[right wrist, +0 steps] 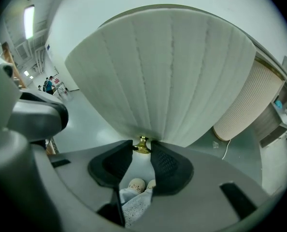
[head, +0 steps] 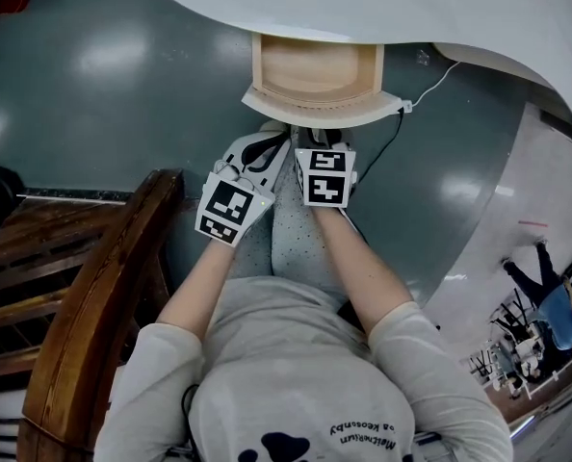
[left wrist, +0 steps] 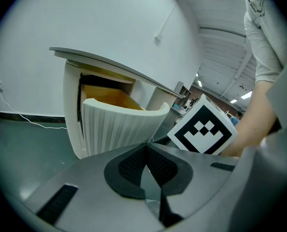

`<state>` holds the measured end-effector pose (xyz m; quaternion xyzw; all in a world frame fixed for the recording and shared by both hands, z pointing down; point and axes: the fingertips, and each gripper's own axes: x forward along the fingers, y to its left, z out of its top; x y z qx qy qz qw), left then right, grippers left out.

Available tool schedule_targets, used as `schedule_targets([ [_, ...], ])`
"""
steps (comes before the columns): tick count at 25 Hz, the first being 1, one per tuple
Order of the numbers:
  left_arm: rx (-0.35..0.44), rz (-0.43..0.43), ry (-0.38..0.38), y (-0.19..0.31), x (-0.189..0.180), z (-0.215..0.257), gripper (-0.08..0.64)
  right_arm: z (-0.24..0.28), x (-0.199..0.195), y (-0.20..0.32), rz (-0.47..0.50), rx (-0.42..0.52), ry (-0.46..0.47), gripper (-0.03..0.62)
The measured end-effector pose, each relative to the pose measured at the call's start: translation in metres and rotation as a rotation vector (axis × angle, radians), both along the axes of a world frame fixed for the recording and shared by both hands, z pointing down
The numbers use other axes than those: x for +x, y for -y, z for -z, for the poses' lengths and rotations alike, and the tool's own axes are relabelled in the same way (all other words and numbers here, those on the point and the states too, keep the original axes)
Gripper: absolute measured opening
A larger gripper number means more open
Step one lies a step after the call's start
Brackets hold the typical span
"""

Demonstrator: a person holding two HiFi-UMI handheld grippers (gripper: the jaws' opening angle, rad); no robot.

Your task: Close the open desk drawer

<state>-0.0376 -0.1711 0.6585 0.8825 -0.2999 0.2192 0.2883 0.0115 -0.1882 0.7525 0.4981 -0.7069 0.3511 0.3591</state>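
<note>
The open drawer (head: 315,70) sticks out from under the white desk (head: 411,8), showing a bare wooden inside and a curved, ribbed white front (right wrist: 167,76). A small brass knob (right wrist: 142,148) sits low on that front. My right gripper (right wrist: 142,146) has the knob between its tips, both pads touching it; in the head view that gripper (head: 320,142) reaches the drawer front from below. My left gripper (left wrist: 146,149) is shut on nothing, hanging a little short of the drawer (left wrist: 119,122), just left of the right gripper's marker cube (left wrist: 202,129).
A brown wooden chair (head: 93,296) stands at the left, close to my left arm. A white cable (head: 430,85) runs down from the desk at the right. A ribbed round desk support (right wrist: 250,105) stands behind the drawer. People stand far off at the right (head: 556,306).
</note>
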Motion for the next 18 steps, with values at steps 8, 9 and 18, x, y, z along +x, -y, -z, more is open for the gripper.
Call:
schedule_targets([
  [8, 0.017, 0.011, -0.007, 0.017, -0.002, 0.003, 0.003, 0.002, 0.002, 0.027, -0.001, 0.037, -0.008, 0.126],
  [9, 0.018, 0.011, -0.008, 0.017, -0.002, 0.003, 0.003, 0.002, 0.002, 0.03, -0.001, 0.039, -0.009, 0.126],
  [18, 0.016, 0.04, -0.023, 0.023, -0.016, 0.005, 0.003, 0.005, -0.003, 0.064, -0.016, 0.072, -0.015, 0.126],
])
